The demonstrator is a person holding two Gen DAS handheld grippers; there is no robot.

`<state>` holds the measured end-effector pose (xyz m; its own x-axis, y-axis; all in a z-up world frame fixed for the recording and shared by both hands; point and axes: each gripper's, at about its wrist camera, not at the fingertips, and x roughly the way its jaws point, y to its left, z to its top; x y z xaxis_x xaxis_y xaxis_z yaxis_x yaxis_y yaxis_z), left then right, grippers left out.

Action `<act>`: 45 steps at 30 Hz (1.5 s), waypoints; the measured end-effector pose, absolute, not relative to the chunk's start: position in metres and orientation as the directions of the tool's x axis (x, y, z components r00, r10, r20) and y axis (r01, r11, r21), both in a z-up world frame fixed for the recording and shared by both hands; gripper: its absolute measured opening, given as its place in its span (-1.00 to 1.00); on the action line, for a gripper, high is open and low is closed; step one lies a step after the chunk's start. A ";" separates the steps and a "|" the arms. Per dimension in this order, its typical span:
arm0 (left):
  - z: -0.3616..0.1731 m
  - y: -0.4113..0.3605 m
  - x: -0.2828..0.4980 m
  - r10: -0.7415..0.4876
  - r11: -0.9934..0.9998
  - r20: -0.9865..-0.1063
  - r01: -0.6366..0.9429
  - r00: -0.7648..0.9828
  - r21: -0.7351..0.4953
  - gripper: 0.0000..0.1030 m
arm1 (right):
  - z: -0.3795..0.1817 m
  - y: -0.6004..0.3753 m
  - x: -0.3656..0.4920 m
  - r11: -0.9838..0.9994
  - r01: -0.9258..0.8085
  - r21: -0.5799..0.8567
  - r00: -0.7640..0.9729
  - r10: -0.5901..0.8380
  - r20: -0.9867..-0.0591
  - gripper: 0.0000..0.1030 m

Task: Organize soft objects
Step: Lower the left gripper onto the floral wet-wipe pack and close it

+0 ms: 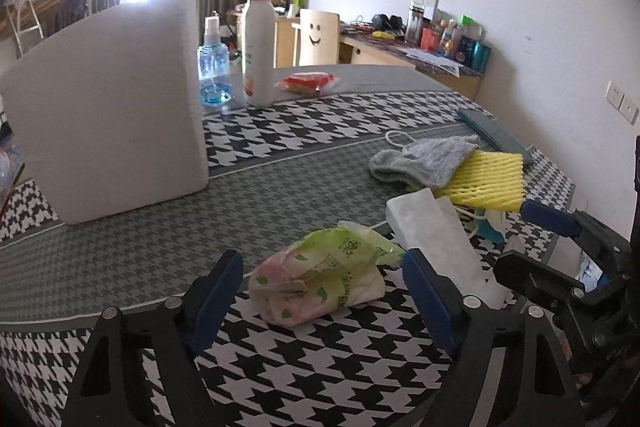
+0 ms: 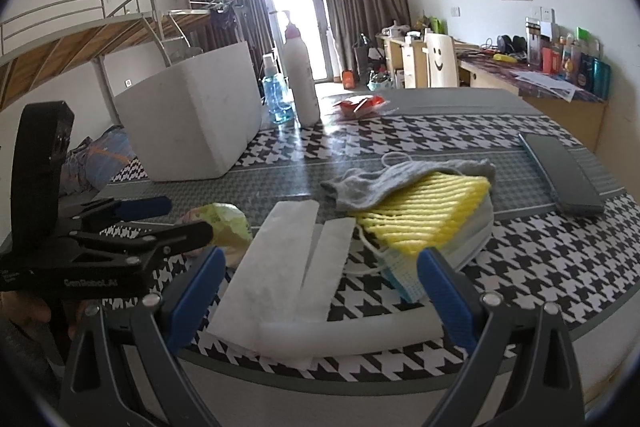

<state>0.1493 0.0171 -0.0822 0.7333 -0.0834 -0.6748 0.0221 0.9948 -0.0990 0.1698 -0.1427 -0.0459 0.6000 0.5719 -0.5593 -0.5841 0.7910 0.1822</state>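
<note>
With both tools spread and empty, the left tool [image 1: 322, 291] brackets the tissue pack [image 1: 320, 277] on the tabletop [image 1: 280, 187], so pinching it looks next, then carrying it to the white bin [image 1: 108, 107] at 10 o'clock.

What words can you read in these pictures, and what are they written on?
"GenRobot.AI": white letters on the black body of the left gripper, seen from the right wrist view.
Green tissue pack: printed characters, too blurred to read.
White pump bottle: label too small to read.
Wooden chair back: no words, only a drawn smiley face.
</note>
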 end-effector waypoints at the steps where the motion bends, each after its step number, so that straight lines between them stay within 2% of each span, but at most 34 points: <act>1: -0.084 0.016 0.151 -0.087 0.995 -0.681 0.032 0.727 -0.094 0.48 | -0.046 -0.142 0.170 0.789 -0.586 0.184 0.597 0.574 -0.561 0.91; 8: -0.089 0.015 0.155 -0.064 0.998 -0.703 0.034 0.708 -0.057 0.29 | -0.047 -0.140 0.172 0.781 -0.596 0.186 0.583 0.580 -0.568 0.91; 12: -0.092 0.018 0.154 -0.052 0.999 -0.718 0.043 0.694 -0.031 0.26 | -0.047 -0.140 0.171 0.778 -0.601 0.185 0.579 0.583 -0.570 0.91; 14: -0.085 0.022 0.150 -0.074 0.997 -0.705 0.069 0.705 -0.035 0.26 | -0.046 -0.140 0.170 0.775 -0.604 0.186 0.578 0.587 -0.567 0.91; 18: -0.081 0.018 0.150 -0.056 0.990 -0.709 0.133 0.703 0.054 0.26 | -0.046 -0.142 0.168 0.773 -0.606 0.186 0.579 0.590 -0.563 0.91; 25: -0.088 0.008 0.156 -0.096 0.952 -0.736 0.277 0.670 0.128 0.26 | -0.044 -0.139 0.163 0.760 -0.622 0.186 0.568 0.602 -0.561 0.91; 34: -0.101 0.011 0.170 -0.104 0.936 -0.775 0.325 0.623 0.136 0.25 | -0.046 -0.133 0.164 0.754 -0.629 0.190 0.547 0.603 -0.581 0.91; 36: -0.102 0.011 0.170 -0.124 0.930 -0.781 0.346 0.612 0.123 0.11 | -0.046 -0.132 0.164 0.753 -0.630 0.192 0.542 0.603 -0.585 0.91; 40: -0.102 0.011 0.169 -0.163 0.916 -0.807 0.390 0.568 0.089 -0.02 | -0.046 -0.130 0.166 0.753 -0.629 0.194 0.539 0.602 -0.590 0.91; 45: -0.100 0.014 0.166 -0.187 0.921 -0.801 0.385 0.568 0.058 -0.30 | -0.046 -0.128 0.168 0.756 -0.623 0.199 0.538 0.599 -0.593 0.91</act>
